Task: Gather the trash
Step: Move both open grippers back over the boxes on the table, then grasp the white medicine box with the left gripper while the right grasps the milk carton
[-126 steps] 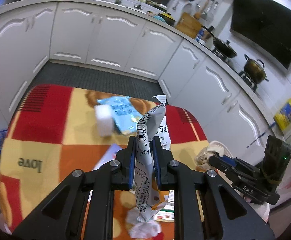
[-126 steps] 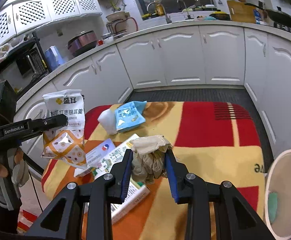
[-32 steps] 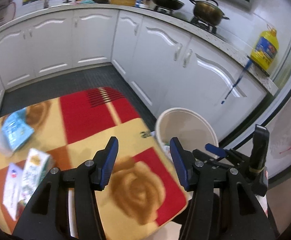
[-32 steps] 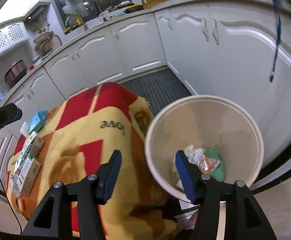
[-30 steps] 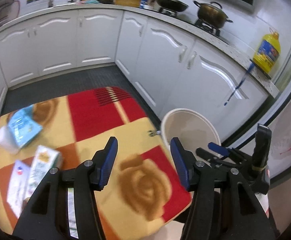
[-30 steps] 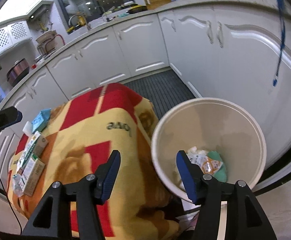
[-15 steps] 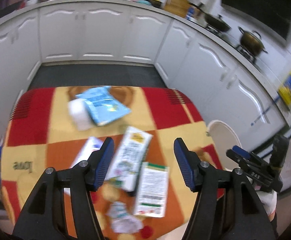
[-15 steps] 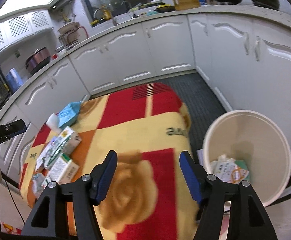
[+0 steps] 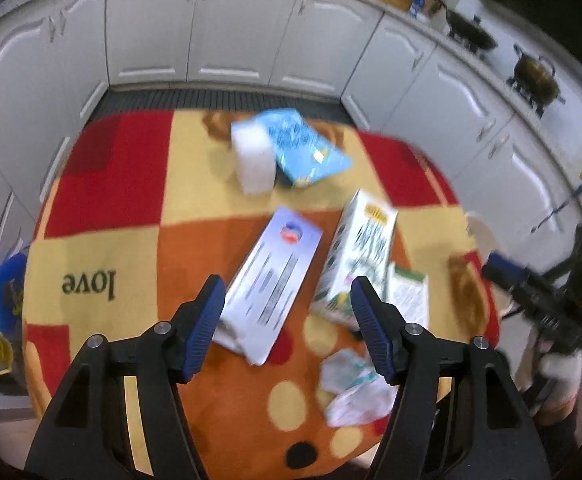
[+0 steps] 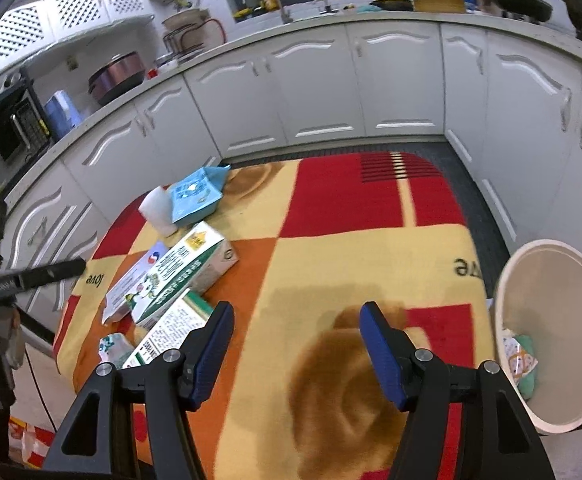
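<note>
Left gripper (image 9: 287, 308): held over the table; the jaws stand apart and have just been opening, with nothing clamped between them.
Right gripper (image 10: 297, 330): held over the blanket's bare part; the jaws stand apart and have just been opening, with nothing gripped.
Blanket (image 10: 347, 208): a red, yellow and orange checked cover is spread over the table; the word "love" is read upside down in the left wrist view.
White flat box (image 9: 271, 280): laid flat on the blanket, its long axis slanted from the left gripper's blue pad up toward the far right; a red-and-blue round logo is seen at the far end, the text lines too blurred to be read.
Green-and-white carton (image 10: 179, 274): laid on its side just beside the flat box, nearly parallel to it; a yellow label is seen at its far end, the print not legible.
Second carton (image 10: 171, 330): laid beside the first, its near end hidden by the right gripper's finger.
Crumpled wrapper (image 9: 355, 384): seen at the blanket's near edge, blurred.
Blue packet (image 9: 305, 150): laid at the far side, leaning on a white block (image 9: 253, 160).
Bin (image 10: 551, 272): stood off the table's right edge, partly cut off; trash is seen at its bottom.
</note>
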`<action>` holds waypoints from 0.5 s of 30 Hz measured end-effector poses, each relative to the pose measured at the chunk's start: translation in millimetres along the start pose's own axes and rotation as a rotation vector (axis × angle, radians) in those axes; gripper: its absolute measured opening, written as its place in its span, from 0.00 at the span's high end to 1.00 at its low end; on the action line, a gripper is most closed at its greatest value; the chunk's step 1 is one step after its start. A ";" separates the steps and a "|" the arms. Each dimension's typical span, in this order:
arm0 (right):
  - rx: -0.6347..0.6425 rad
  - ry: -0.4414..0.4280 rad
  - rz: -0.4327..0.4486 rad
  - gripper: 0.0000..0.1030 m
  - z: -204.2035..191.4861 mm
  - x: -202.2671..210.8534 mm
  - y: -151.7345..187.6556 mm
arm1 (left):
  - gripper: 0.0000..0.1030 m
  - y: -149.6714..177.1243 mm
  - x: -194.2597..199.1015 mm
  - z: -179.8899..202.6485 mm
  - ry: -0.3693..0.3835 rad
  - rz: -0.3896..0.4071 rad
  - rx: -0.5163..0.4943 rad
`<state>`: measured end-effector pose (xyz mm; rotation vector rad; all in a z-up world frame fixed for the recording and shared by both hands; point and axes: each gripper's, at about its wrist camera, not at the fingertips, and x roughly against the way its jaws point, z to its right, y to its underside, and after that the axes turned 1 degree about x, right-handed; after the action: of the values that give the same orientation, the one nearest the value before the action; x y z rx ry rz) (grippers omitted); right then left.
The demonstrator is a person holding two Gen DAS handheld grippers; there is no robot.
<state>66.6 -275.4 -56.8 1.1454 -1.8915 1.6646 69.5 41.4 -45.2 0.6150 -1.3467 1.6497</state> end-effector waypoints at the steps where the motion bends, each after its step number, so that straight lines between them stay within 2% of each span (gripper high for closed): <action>1: 0.003 -0.002 -0.003 0.39 -2.0 -1.6 -0.6 | 0.38 3.3 -6.3 -2.0 -0.009 -0.016 -0.011; 5: 0.011 -0.011 -0.017 0.39 -10.1 -7.6 -3.3 | 0.38 8.6 -26.7 -4.1 -0.050 -0.045 -0.048; 15: 0.029 -0.040 -0.049 0.34 -27.6 -24.1 -9.6 | 0.37 -0.2 -64.9 4.1 -0.090 -0.067 -0.113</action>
<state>82.0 -241.2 -61.8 1.2356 -1.8534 1.6601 100.1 16.4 -96.9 0.6667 -1.4578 1.4961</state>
